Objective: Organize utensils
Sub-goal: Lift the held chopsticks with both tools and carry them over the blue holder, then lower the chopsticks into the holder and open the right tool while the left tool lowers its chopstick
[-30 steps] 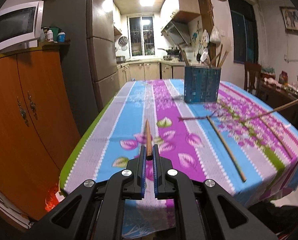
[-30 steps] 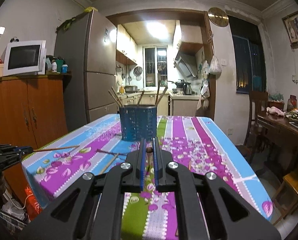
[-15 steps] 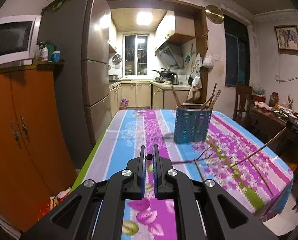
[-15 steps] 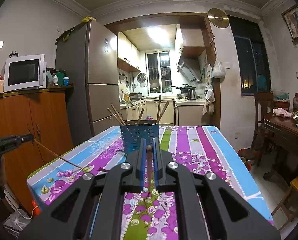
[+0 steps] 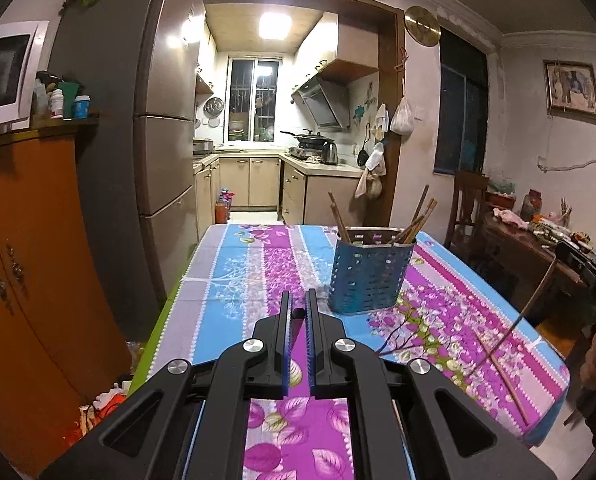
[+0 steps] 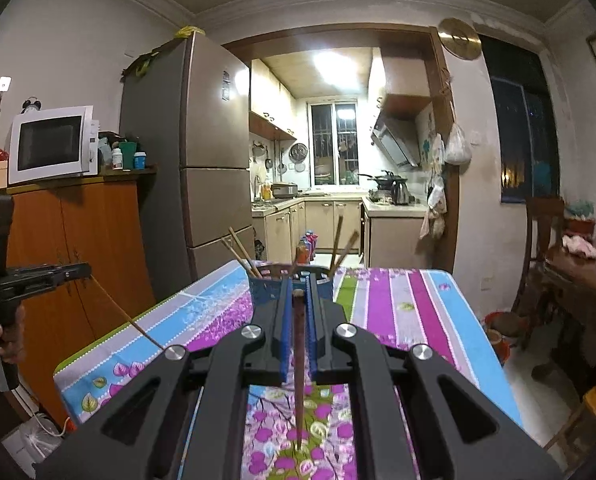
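We're pinching 1 chopstick in each gripper here. The left gripper (image 5: 298,312) is clamping a dark chopstick (image 5: 298,313) end-on, the right gripper (image 6: 298,292) is squeezing another chopstick (image 6: 298,360) hanging down. The blue perforated holder (image 5: 367,276) is standing on the floral tablecloth (image 5: 234,276) ahead, several chopsticks in it, 1 loose chopstick (image 5: 509,390) lying near the edge.

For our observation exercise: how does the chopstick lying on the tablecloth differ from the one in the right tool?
The loose chopstick lies flat on the tablecloth; the held chopstick slants downward in the air. The loose one touches no tool; the held one is clamped near its top end by the right tool. Both are thin sticks outside the blue holder.
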The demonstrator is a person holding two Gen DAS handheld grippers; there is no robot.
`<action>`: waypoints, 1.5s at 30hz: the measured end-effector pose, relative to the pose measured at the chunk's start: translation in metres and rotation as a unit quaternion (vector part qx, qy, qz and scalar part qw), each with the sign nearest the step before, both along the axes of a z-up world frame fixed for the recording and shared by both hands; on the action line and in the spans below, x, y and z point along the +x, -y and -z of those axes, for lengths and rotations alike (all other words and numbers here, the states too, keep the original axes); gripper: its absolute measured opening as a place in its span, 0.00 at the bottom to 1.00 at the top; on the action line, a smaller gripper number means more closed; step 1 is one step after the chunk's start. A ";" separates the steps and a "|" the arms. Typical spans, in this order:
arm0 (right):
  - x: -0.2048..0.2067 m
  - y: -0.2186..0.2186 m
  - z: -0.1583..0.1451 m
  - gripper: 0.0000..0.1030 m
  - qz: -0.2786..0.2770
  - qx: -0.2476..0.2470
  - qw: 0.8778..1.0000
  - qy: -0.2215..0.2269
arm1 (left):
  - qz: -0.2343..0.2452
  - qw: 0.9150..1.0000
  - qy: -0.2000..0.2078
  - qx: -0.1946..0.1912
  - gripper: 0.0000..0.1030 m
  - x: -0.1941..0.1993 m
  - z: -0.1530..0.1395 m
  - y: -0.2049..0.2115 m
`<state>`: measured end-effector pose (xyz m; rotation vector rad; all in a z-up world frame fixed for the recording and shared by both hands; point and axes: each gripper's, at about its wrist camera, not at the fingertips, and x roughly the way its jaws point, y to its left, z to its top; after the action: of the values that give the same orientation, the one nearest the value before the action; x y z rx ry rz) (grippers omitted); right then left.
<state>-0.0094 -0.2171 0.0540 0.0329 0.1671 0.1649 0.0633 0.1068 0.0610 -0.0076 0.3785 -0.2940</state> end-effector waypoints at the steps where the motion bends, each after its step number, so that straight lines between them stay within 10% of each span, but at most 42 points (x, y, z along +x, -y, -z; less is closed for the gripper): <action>1: 0.001 -0.001 -0.003 0.05 -0.002 -0.003 1.000 0.002 | 0.005 1.000 0.001 -0.004 0.07 0.003 -0.005 -0.001; 27: 0.028 -0.009 -0.039 0.05 -0.043 -0.009 0.999 -0.009 | 0.102 0.995 0.015 -0.018 0.07 0.028 -0.049 0.065; 45: 0.147 0.023 -0.150 0.05 -0.014 0.040 0.995 0.094 | 0.075 0.988 0.129 -0.034 0.07 0.161 -0.165 0.147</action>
<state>0.1377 -0.2396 0.2042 0.0942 -0.0276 0.2011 0.2243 -0.0398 0.2260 -0.0087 0.1116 -0.4516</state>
